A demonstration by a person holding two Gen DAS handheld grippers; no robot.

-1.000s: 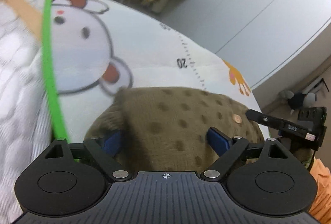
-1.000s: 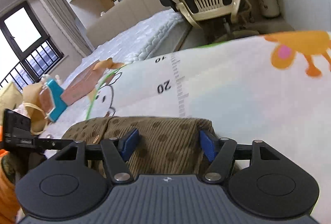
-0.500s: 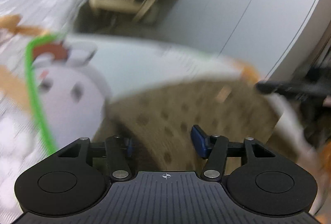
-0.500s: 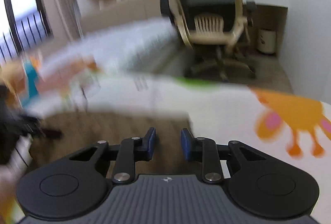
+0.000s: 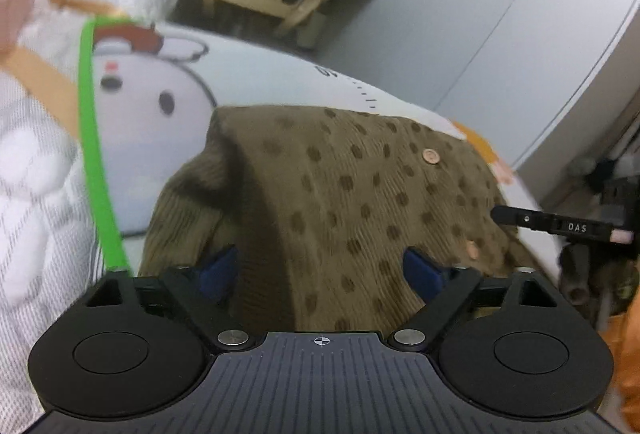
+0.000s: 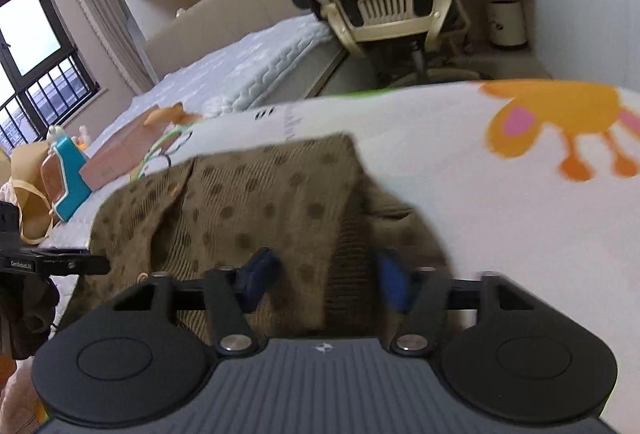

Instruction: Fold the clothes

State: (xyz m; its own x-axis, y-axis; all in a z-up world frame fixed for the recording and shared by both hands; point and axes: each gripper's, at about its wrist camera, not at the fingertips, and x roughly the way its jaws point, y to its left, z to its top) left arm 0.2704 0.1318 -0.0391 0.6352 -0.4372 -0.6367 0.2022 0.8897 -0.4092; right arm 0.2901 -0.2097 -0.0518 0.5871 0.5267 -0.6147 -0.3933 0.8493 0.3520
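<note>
Then noted: brown dotted garment (image 5: 352,193) lay mid-frame on cartoon mat (image 6: 460,161), directly ahead of both; left hand-held gripper (image 5: 320,270) and right hand-held gripper (image 6: 324,278) spread apart, straddling near edge.

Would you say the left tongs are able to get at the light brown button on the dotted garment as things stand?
Probably yes: the button lies exposed on top of the brown garment, ahead of the open left tongs, with nothing covering it.
</note>
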